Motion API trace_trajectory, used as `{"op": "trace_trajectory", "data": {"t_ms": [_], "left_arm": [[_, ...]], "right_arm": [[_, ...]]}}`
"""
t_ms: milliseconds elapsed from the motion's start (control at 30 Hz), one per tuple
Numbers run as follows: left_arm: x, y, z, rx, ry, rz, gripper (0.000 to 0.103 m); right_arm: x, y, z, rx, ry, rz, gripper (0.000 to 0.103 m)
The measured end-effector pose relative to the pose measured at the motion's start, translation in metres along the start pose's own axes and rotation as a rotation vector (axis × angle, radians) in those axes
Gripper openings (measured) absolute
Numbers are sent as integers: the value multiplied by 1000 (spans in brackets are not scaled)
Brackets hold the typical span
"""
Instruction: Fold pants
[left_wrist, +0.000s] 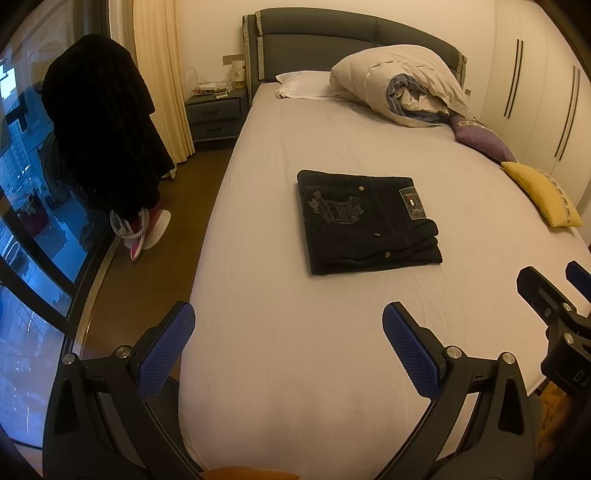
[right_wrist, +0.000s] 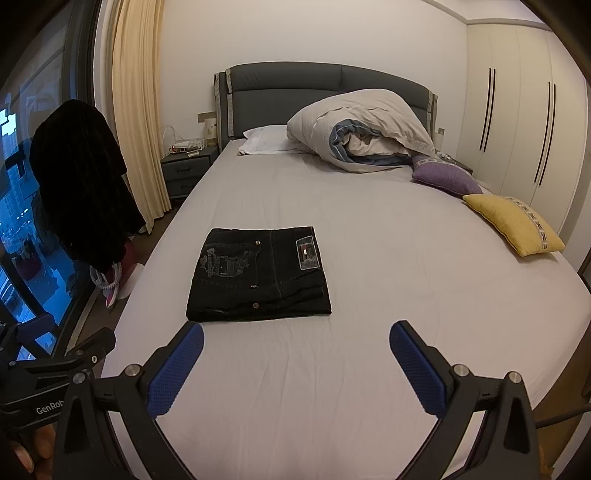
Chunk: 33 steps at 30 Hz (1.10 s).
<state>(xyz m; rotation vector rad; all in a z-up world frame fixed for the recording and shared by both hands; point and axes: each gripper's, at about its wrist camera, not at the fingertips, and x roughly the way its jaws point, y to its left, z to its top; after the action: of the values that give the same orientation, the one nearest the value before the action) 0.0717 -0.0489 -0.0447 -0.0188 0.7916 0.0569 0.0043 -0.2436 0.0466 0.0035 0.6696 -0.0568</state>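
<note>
Black hand-held gripper (right_wrist: 296, 334), blue textured pads (right_wrist: 173, 373).

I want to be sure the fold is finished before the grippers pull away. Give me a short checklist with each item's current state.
1. Black denim pants folded into a compact rectangle: ok.
2. Pants resting flat on the grey bed sheet, well inside the bed edges: ok.
3. Left gripper open, holding nothing: ok.
4. Right gripper open, holding nothing: ok.
5. Both grippers apart from the pants, no fabric caught: ok.
6. Lower layers lined up evenly: cannot tell; the right-hand edge looks slightly stepped.
</note>
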Motion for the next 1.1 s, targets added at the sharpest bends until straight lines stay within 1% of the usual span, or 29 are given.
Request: {"op": "trace_trajectory", "data": {"t_ms": [367,1100], "left_arm": [[1,0,-2,-3,4,3,103],[1,1,-2,-1,6,2,103]], "right_arm": [[1,-1,-6,-2,5,3,103],[1,-1,-5,-3,8,4,103]]}}
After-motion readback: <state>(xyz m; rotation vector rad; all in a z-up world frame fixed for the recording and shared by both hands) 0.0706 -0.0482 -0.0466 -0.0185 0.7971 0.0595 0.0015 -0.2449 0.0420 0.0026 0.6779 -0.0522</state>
